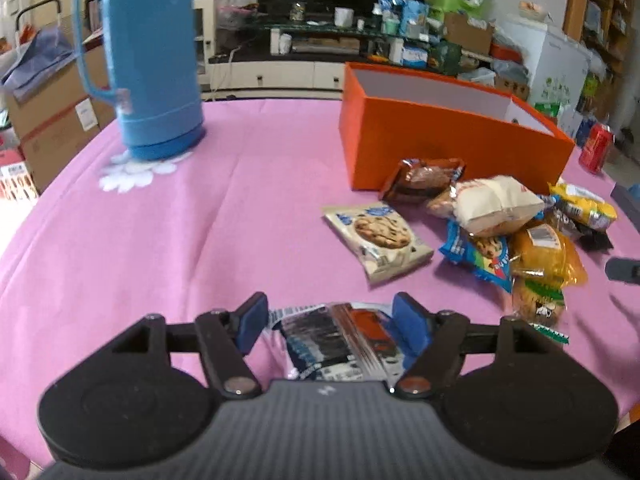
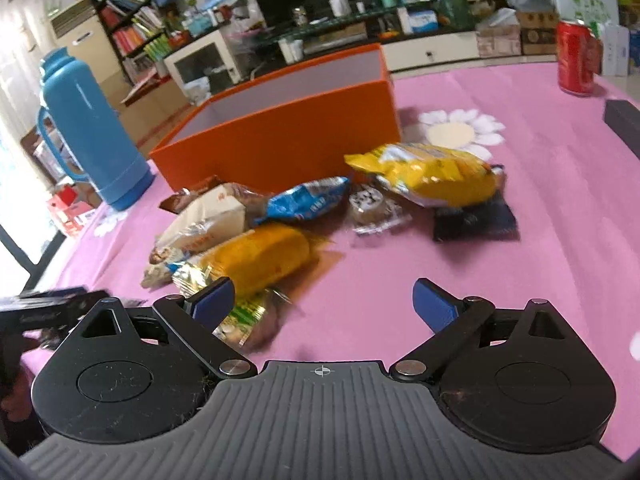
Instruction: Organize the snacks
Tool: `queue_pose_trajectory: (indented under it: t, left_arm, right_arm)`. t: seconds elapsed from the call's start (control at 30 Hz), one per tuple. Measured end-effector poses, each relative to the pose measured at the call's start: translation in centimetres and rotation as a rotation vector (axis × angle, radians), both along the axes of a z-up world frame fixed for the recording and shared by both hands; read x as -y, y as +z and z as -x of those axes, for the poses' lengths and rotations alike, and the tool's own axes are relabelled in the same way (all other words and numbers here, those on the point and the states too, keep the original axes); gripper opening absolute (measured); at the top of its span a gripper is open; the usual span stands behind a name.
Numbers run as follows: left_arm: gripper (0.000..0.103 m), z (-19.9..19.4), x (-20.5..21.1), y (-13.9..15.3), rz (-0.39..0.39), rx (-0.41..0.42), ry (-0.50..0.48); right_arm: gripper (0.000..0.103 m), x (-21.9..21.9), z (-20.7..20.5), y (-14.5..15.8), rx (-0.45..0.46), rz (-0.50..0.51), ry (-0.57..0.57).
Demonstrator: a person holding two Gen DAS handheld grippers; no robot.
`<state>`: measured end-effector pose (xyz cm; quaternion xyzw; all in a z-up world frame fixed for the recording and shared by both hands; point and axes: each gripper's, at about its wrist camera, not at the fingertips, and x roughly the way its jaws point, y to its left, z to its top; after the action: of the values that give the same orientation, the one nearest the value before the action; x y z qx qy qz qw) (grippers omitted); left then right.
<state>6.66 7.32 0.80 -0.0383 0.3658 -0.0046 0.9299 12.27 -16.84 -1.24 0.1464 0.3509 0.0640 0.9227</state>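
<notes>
the left gripper (image 1: 334,322) has a dark foil snack packet (image 1: 340,340) between its spread blue pads, which flank the packet without clearly pressing it. the right gripper (image 2: 324,304) stands wide apart over bare pink tablecloth (image 2: 540,240), holding nothing. the snack pile (image 2: 280,224) lies just before the open orange box (image 2: 280,140), some packets touching its wall. a blue thermos (image 1: 152,60) stands well left, a red can (image 2: 574,58) near the far edge; open cloth lies between.
</notes>
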Motion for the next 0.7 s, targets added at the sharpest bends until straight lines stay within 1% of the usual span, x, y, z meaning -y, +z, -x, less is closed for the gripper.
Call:
queue_pose_trajectory:
  t: [0.1,0.17,0.2,0.27,0.33,0.4,0.5,0.63,0.7]
  left_arm:
    - [0.075,0.3,-1.2,0.8,0.041,0.005,0.114]
    - [0.075,1.9,-2.0,1.9,0.111,0.026,0.171]
    - [0.075,3.1,-2.3,2.3,0.149,0.031,0.182]
    - [0.075,4.6,-2.3,2.5,0.179,0.02,0.19]
    - [0.075,5.5,-2.0,2.4,0.189,-0.001,0.168]
    - [0.075,5.5,-1.3,2.0,0.181,-0.016,0.138]
    - [0.075,3.3,-0.3,0.7,0.146,-0.047,0.113]
    - [0.075,-1.6,0.3,-0.8,0.149,-0.079,0.06]
    - [0.074,-3.3,0.4,-0.8,0.137,-0.091,0.078]
  right_arm:
    - [0.086,0.0,0.2,-0.2,-0.008,-0.007,-0.004]
    - [0.086,-0.3,0.3,-0.2,-0.01,0.007,0.006]
    - [0.087,-0.5,0.2,-0.3,-0.012,0.019,0.013]
    - [0.087,-0.9,-0.2,-0.3,-0.017,0.038,0.023]
    - [0.087,-0.9,-0.6,-0.6,-0.032,0.036,0.031]
    - [0.087,-0.9,-0.9,-0.8,-0.047,0.016,0.036]
    - [0.087,-1.4,-0.9,-0.5,-0.033,0.014,0.059]
    - [0.089,-1.5,-0.7,-0.4,-0.026,0.026,0.066]
    - [0.089,-0.9,-0.8,-0.6,-0.039,0.014,0.05]
